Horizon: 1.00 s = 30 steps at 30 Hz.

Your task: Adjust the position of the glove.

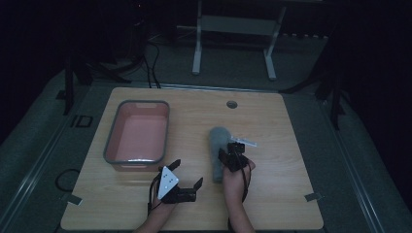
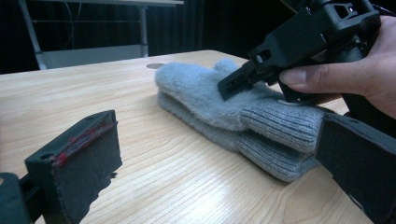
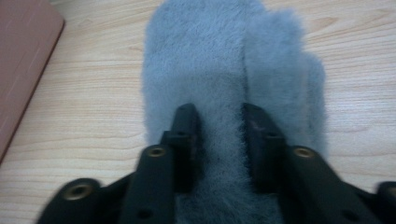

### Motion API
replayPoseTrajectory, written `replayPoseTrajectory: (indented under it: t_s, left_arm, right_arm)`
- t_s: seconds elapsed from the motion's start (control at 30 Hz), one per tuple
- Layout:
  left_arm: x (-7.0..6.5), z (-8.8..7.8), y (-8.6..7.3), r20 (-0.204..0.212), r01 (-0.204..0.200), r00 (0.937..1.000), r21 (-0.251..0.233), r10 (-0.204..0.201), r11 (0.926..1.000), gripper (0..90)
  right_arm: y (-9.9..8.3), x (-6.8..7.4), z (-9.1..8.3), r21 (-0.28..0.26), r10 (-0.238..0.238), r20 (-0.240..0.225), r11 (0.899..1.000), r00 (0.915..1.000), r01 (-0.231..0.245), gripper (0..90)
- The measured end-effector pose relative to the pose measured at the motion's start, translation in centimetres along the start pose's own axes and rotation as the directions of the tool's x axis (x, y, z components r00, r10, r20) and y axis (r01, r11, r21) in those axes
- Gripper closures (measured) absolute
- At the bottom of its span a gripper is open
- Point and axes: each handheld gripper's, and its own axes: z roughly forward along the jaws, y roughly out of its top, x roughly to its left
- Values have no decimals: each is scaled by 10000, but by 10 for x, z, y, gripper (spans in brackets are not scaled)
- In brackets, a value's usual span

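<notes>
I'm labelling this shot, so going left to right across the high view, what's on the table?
Pink bin → left tool → grey mittens, with the right tool on them.

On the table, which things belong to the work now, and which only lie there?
In the work:
- grey mittens, stacked
- right gripper, jaws pressed down into the fur
- left gripper, open beside them

Lying about:
- pink bin
- white tag
</notes>
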Motion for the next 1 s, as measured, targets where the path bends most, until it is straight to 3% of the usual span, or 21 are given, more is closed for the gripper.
replayPoseTrajectory:
  t_s: [0.17,0.33,0.47,0.53,0.67,0.73,0.8,0.9,1.0]
  left_arm:
    - [-1,1,0,65,-4,10000,-9,4,10000,6]
    - [-1,0,0,124,-35,9999,8,35,10000,6]
    - [-1,0,0,138,-57,9999,21,57,10000,6]
    - [-1,0,0,161,-95,9998,10,95,10000,6]
    - [-1,0,0,170,-73,9998,24,73,10000,6]
    - [-1,0,0,182,-79,9998,14,79,10000,6]
    - [-1,1,0,216,-100,9997,35,99,9999,6]
    - [-1,1,0,301,-125,9995,60,123,9999,6]
    - [0,1,0,339,-102,9994,-14,103,9999,6]
  right_arm:
    - [-1,3,1,115,-298,-294,9995,9991,301,493]
    - [3,5,-12,-72,-713,-637,9975,9954,710,373]
    - [11,-3,-24,49,-1198,-1481,9925,9817,1219,175]
    - [16,-12,-30,10,-971,-1824,9951,9784,990,166]
    - [26,-29,-40,-417,-1403,-2027,9900,9691,1346,139]
    - [28,-33,-41,-503,-1509,-1998,9883,9681,1437,139]
    - [32,-46,-46,-722,-1839,-1689,9821,9683,1739,139]
    - [35,-60,-49,-746,-2073,-1621,9775,9647,1975,139]
    - [36,-63,-50,-744,-2236,-1644,9740,9607,2139,139]
